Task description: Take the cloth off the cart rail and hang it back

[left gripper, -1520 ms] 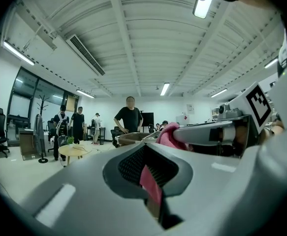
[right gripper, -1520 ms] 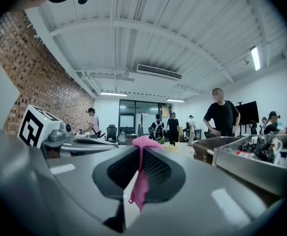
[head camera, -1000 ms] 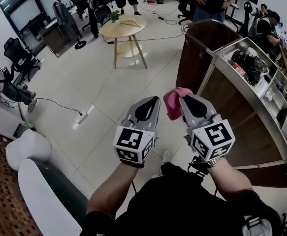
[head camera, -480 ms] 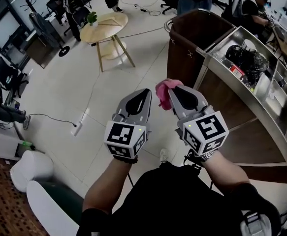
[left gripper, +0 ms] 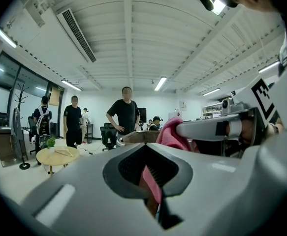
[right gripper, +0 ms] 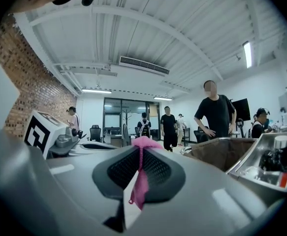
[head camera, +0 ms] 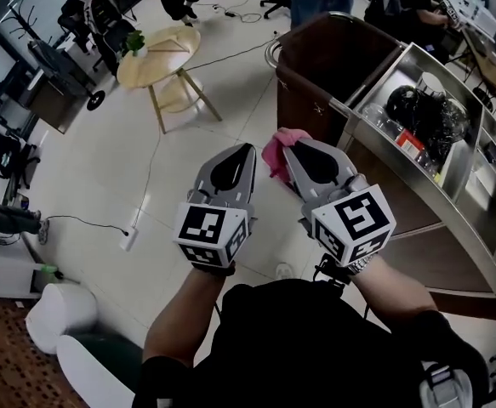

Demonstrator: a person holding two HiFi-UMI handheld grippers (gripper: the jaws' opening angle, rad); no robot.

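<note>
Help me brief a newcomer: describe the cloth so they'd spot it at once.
Find the steel cart with its brown bin. Just left of it, the left gripper and right gripper sit side by side, both pinching the cloth between their tips. It is the only bright pink thing.

1. Centre of the head view: left gripper and right gripper sit side by side, tips close together and pointing toward the top of the frame.
2. Cloth sits between the two tips, pinched in both sets of jaws, above the floor.
3. Cart fills the right half, running from upper centre to the lower right edge.
4. Bin stands at the cart's upper left end, just beyond the cloth.
5. Round table is upper left, well apart from the cart, with a plant on its left part.
6. Power strip lies on the floor, left of the grippers.
</note>
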